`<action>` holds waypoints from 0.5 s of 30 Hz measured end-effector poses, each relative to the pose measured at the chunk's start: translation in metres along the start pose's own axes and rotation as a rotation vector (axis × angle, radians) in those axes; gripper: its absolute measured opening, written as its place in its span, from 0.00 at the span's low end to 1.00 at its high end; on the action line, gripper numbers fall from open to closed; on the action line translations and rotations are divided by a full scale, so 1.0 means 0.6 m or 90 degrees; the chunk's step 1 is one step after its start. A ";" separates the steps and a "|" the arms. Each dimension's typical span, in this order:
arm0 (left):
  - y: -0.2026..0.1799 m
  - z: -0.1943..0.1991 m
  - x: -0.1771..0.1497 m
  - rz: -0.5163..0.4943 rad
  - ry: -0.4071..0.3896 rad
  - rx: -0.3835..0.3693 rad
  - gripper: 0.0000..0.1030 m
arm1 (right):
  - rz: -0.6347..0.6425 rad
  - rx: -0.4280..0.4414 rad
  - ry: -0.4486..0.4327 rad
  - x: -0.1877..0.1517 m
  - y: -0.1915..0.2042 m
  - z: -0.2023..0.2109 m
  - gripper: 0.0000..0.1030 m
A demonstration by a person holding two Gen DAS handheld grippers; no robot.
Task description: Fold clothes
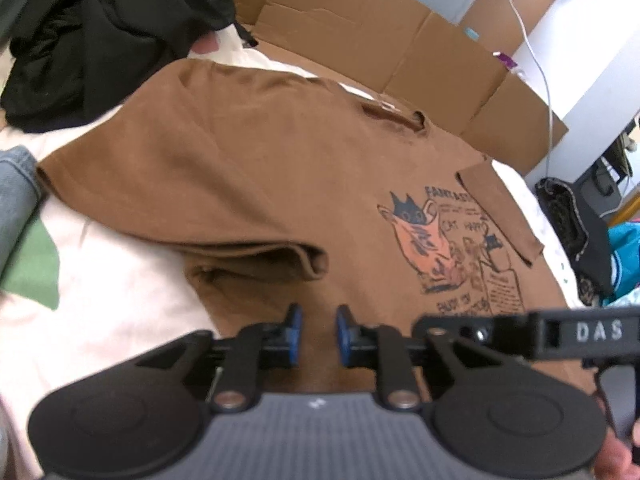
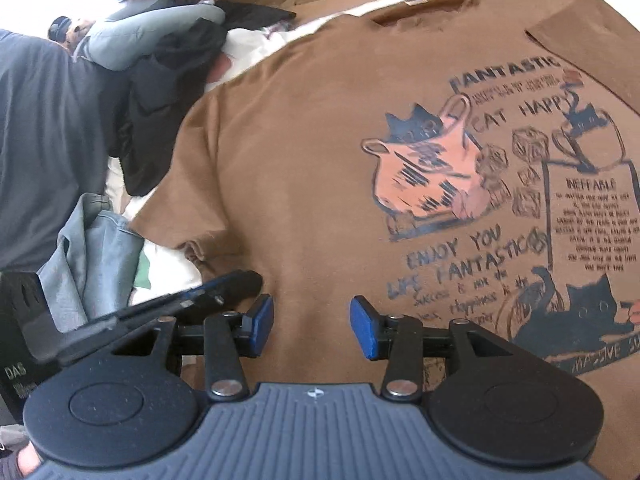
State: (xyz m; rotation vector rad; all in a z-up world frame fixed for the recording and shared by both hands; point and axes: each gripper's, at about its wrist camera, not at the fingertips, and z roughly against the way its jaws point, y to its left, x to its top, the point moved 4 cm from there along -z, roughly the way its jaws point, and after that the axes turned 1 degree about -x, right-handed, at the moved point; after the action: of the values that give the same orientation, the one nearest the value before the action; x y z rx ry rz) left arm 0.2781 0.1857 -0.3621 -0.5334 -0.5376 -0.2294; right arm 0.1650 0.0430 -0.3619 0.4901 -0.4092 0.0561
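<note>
1. A black garment pile (image 1: 80,40) lies at the far left of the left wrist view, on a cream sheet (image 1: 120,280). Below it, at the left edge, a blue denim piece (image 1: 16,200) overlaps a green patch (image 1: 36,272).
2. The brown T-shirt (image 1: 240,168) is spread flat, print side up, across the sheet. Its neck opening (image 1: 392,116) points toward the flattened cardboard (image 1: 360,32) behind it.
3. One sleeve (image 1: 256,256) is folded inward onto the shirt body, forming a thick ridge just ahead of my left gripper (image 1: 318,334).
4. My left gripper hangs over the lower shirt body. Its blue pads (image 1: 295,334) stand apart, released, with no cloth between them.
5. In the right wrist view, my right gripper (image 2: 312,328) hangs over the shirt just left of the cat print (image 2: 480,200). Its blue pads (image 2: 362,332) stand wider apart, released, holding nothing.
6. The print shows a cat in a pink pot, dice, text blocks and a black cat lying at the lower right.
7. The second sleeve (image 1: 500,208) lies folded over the shirt's right side, its edge touching the print.
8. A white cable (image 1: 536,60) hangs at the far right, beyond the cardboard.
</note>
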 end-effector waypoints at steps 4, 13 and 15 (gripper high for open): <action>0.024 0.047 0.002 0.037 -0.031 0.021 0.41 | 0.024 0.010 -0.021 0.027 0.023 0.007 0.48; 0.105 0.138 0.036 0.144 -0.128 0.095 0.57 | 0.081 0.021 -0.052 0.055 0.074 0.020 0.48; 0.123 0.146 0.041 0.185 -0.134 0.114 0.57 | 0.107 0.023 -0.054 0.055 0.095 0.016 0.48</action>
State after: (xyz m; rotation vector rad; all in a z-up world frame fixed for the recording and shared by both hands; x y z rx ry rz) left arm 0.2868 0.2932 -0.3163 -0.4573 -0.6700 0.1532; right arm 0.1832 0.0871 -0.3157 0.4937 -0.5336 0.2060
